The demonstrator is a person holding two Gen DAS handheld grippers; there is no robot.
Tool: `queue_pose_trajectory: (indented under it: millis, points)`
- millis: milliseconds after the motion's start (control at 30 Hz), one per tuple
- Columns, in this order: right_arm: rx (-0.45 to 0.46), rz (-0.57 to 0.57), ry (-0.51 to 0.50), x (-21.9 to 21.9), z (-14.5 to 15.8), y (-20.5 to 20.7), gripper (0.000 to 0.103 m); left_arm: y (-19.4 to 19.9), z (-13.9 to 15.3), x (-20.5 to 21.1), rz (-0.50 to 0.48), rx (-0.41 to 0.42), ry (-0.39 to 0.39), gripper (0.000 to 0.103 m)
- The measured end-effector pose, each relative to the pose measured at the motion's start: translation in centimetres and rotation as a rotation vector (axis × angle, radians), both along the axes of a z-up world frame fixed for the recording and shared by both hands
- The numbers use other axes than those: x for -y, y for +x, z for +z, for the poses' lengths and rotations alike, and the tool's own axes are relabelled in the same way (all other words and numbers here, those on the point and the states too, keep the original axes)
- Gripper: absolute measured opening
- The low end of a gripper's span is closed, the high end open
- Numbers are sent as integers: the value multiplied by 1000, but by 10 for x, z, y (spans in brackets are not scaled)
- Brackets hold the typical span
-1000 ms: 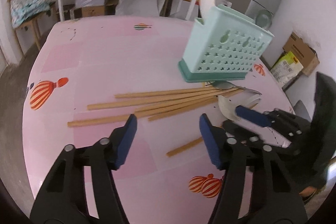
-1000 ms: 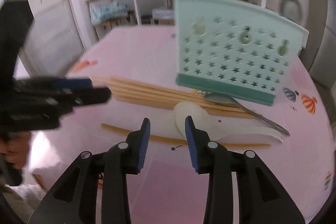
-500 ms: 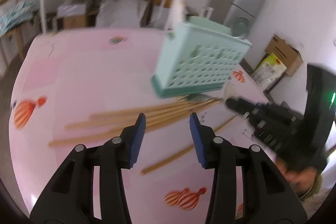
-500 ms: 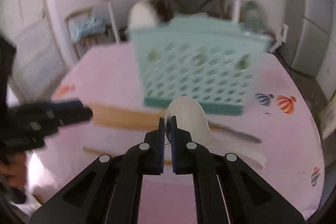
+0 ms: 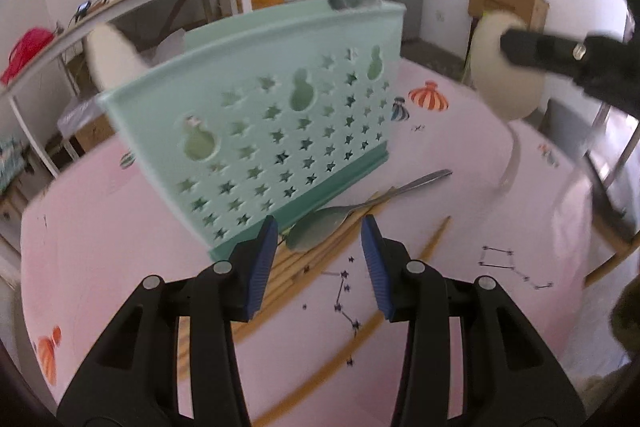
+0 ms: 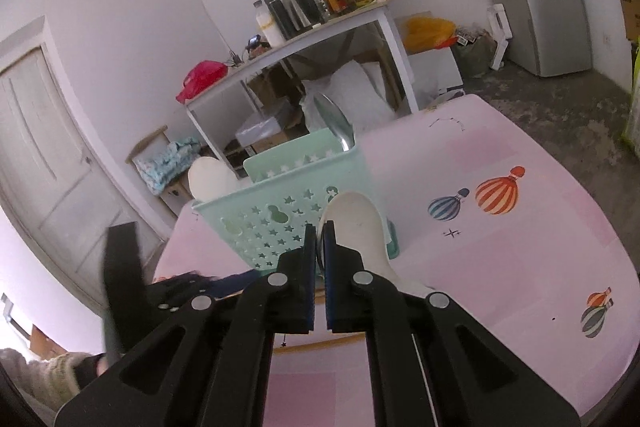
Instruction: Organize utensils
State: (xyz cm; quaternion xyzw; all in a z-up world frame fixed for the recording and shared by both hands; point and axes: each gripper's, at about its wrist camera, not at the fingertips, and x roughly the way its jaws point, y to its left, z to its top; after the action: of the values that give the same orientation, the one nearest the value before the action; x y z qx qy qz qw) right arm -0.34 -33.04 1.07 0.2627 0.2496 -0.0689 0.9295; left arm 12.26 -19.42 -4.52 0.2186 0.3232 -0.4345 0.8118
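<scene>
Gripping a white spoon (image 6: 352, 227), the right gripper's (image 6: 319, 239) jaws hover before the green caddy (image 5: 260, 131); the left gripper's (image 5: 318, 247) jaws stand open, empty.

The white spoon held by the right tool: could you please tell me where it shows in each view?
Left wrist view: the white spoon is at upper right, off the table, its bowl clamped in the right tool.
Right wrist view: it is at centre, just past the shut pads.
Shared landmark: the mint utensil caddy, left of the spoon in both.
</scene>
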Motion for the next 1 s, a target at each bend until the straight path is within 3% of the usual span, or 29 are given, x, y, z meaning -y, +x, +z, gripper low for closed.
queue_pose_trajectory:
  millis: [167,300,567,700,1000]
  points:
    - [10,15,15,2,-3,2,4,-3,-15,14,-18,44,81,39]
    - [20,18,26,5,-4,3,4,3,-27,14,13,33,121,35]
    - [35,20,40,9,-7,4,4,17,-28,5,95,2,87,20]
    - [34,19,41,9,-7,4,4,22,-26,0,135,-21,49,18]
    - [38,21,56,11,-8,6,4,28,-34,7,119,-46,76,16]
